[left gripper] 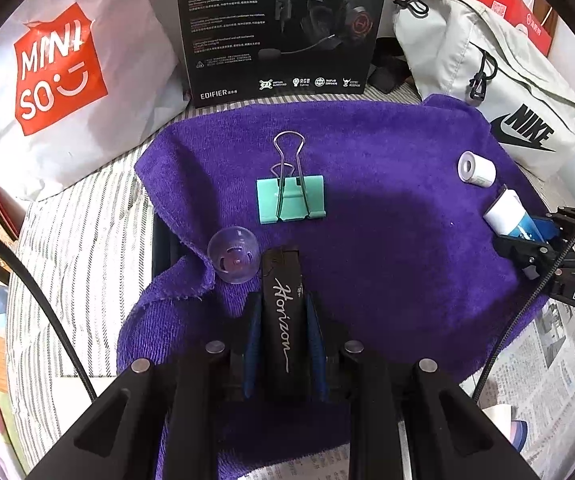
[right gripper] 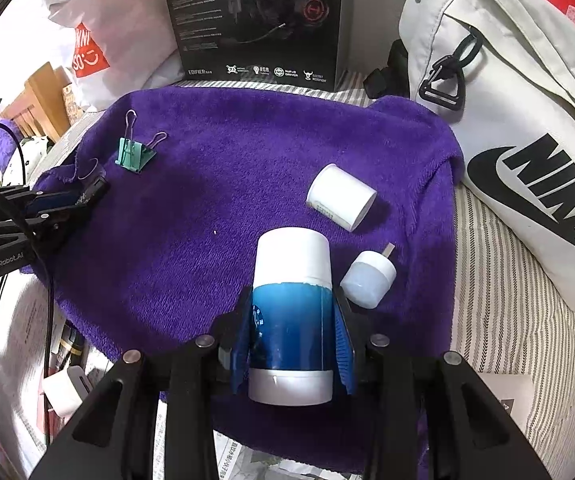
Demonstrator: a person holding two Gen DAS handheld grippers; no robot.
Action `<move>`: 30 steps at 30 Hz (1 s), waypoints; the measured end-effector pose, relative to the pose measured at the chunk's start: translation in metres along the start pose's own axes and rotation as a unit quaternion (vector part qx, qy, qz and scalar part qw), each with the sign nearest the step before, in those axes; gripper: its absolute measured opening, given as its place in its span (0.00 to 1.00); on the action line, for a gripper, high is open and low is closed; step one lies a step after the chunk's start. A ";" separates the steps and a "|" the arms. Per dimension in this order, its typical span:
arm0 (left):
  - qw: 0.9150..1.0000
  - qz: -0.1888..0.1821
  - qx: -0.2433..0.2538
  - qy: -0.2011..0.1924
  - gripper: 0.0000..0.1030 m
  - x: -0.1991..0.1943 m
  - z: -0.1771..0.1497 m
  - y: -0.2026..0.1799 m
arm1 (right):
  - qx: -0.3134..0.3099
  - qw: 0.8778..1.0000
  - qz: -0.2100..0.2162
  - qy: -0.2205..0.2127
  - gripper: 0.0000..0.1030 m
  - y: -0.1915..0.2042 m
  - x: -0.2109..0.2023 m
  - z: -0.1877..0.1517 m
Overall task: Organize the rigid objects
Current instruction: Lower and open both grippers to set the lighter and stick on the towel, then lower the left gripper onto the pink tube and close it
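Left gripper [left gripper: 283, 320] fingers clamp a flat black "Horizon" case [left gripper: 281, 312] over the purple towel [left gripper: 387, 208]; right gripper [right gripper: 292, 336] fingers squeeze a blue-and-white cylindrical bottle [right gripper: 291, 312] above it

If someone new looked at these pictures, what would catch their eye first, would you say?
The bright purple towel spread across the middle, with a mint binder clip lying on it. The left gripper clamps a black case; the right gripper clamps a blue and white bottle.
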State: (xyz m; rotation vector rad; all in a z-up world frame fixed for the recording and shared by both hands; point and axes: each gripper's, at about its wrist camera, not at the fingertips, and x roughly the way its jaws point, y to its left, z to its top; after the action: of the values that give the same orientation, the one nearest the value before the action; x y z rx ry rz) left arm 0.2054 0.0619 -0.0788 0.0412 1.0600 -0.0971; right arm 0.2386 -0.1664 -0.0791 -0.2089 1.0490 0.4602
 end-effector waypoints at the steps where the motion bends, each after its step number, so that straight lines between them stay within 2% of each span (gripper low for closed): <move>1: 1.000 -0.002 -0.001 0.002 0.24 -0.001 0.000 0.000 | 0.002 1.000 0.004 0.001 0.36 -0.002 -0.001 -0.001; 5: 1.000 -0.013 -0.007 0.008 0.32 -0.003 -0.004 -0.001 | 0.017 1.000 0.021 0.008 0.40 -0.009 -0.005 -0.003; 9: 1.000 -0.011 -0.007 0.014 0.41 -0.006 -0.007 -0.005 | 0.024 0.999 0.018 0.016 0.42 -0.010 -0.009 -0.006; 14: 1.000 -0.014 -0.024 0.014 0.41 -0.015 -0.013 -0.003 | 0.029 0.999 0.012 0.013 0.43 -0.010 -0.018 -0.012; 22: 1.000 -0.007 -0.023 -0.002 0.44 -0.045 -0.022 -0.010 | 0.038 0.999 0.006 0.005 0.46 -0.006 -0.040 -0.024; 30: 1.000 -0.006 -0.022 -0.012 0.44 -0.076 -0.046 -0.026 | 0.062 0.998 0.005 -0.011 0.46 -0.003 -0.072 -0.044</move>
State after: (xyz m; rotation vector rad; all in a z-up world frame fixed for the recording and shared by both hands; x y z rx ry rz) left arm 0.1260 0.0444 -0.0351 -0.0068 1.0374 -0.0855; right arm 0.1757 -0.2050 -0.0379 -0.0888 1.0527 0.4045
